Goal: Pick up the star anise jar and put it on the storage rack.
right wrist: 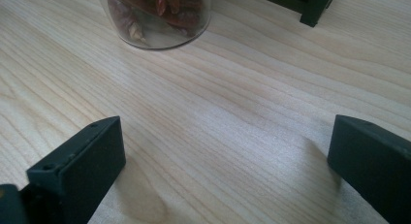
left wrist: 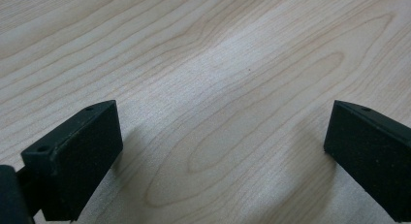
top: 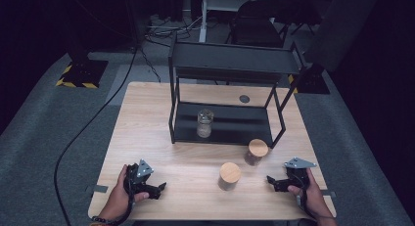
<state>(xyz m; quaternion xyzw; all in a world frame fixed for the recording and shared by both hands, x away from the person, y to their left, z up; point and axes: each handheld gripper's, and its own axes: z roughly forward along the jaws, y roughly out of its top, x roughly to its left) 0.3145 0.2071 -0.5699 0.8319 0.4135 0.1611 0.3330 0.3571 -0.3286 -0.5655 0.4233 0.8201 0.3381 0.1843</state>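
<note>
Two glass jars with round wooden lids stand on the wooden table (top: 147,138): one (top: 229,175) at front centre, the other (top: 257,151) near the front right leg of the black rack (top: 230,59). A third glass jar (top: 205,123), without a lid, stands on the rack's lower shelf. My left gripper (top: 160,188) rests at the front left, open, with bare wood between its jaws (left wrist: 223,151). My right gripper (top: 270,181) sits at the front right, open and empty (right wrist: 225,156). In the right gripper view, a jar holding dried red pods (right wrist: 155,15) stands ahead, apart from the jaws.
The black two-tier rack stands on the far half of the table; one of its legs (right wrist: 315,6) is beside the jar in the right gripper view. A round dark grommet (top: 244,99) lies behind the rack. Cables trail across the grey floor (top: 88,123) at the left.
</note>
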